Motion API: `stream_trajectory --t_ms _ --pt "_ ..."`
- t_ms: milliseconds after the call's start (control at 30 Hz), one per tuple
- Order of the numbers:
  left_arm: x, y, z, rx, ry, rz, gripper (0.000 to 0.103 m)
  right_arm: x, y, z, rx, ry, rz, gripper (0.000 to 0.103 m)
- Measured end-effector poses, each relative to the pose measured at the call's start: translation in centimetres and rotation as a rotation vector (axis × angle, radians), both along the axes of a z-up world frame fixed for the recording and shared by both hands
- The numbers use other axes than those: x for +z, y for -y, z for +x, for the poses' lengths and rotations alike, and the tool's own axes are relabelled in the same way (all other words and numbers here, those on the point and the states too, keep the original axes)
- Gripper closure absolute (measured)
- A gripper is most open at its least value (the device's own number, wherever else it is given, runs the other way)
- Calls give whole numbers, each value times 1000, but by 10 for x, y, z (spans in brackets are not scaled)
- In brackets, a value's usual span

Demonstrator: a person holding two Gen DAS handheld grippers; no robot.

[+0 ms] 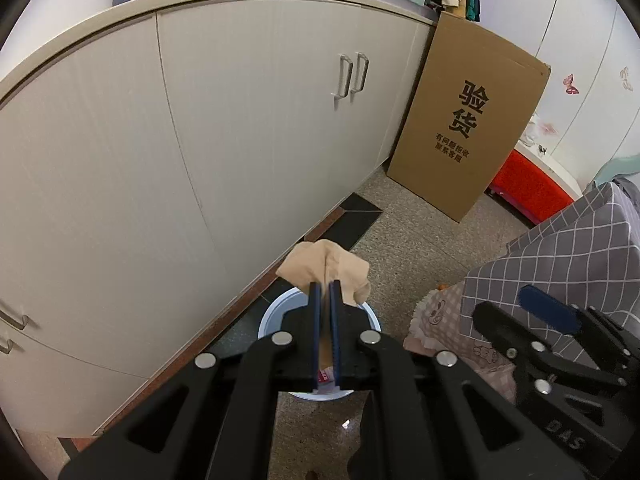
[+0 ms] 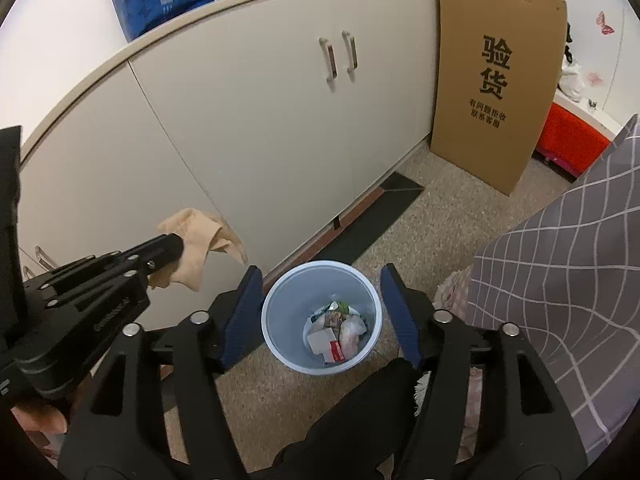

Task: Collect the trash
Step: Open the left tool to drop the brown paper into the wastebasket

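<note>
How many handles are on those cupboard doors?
4 visible: two upright handles side by side where the middle doors meet, two more at the far-left edge. Others may be hidden.

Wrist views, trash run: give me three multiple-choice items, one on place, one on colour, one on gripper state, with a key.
1. Where does the bin stand?
A. on the floor by the cabinet
B. on top of the cabinet
C. inside the cardboard box

2. What colour is the cloth in the left gripper?
A. red
B. beige
C. blue

3. How does the right gripper stand?
A. shut on a paper scrap
B. shut on the cloth
C. open, nothing between its fingers

Key:
1 A: the bin sits on the speckled floor beside the cabinet doors.
2 B: the crumpled cloth clamped at the left fingertips is beige.
3 C: the blue pads stand wide apart on either side of the bin below, with nothing gripped.
</note>
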State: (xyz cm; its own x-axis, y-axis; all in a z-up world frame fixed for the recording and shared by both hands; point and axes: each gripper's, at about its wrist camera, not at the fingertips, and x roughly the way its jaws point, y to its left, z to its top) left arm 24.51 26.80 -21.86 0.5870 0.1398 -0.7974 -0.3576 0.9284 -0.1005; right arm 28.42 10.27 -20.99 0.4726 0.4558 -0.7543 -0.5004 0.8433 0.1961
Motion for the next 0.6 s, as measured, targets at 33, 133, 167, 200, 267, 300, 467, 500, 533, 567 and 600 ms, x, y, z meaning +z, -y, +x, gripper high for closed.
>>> stream_trajectory --t_ms 33,133,167,200,267,300,467,500,533,567,600 --pt "1 1 1 -1 0 0 98 2 1 -1 -2 6 6 40" --pt "3 3 5 -7 1 -2 98 9 5 -3 -19 37 8 37" --pt "4 4 6 -9 2 -3 98 12 8 -3 -26 48 12 36" --pt "5 6 7 -11 3 -3 98 14 9 -3 -30 53 14 36" --pt "7 8 10 -17 5 -4 98 18 10 -1 -40 64 18 35" --pt "7 9 12 -20 5 -3 98 19 12 -2 -39 71 22 34" --pt "8 12 23 -26 2 4 98 22 19 -1 -59 74 43 32" --pt "8 11 25 -22 -1 6 97 22 20 0 -62 73 43 32" --pt "8 11 28 -18 -4 4 96 21 22 0 -66 72 44 32" --pt "7 10 31 -16 -11 -6 92 21 23 1 -69 70 46 32" --pt "4 9 34 -15 -28 -14 77 21 25 0 -70 69 47 32"
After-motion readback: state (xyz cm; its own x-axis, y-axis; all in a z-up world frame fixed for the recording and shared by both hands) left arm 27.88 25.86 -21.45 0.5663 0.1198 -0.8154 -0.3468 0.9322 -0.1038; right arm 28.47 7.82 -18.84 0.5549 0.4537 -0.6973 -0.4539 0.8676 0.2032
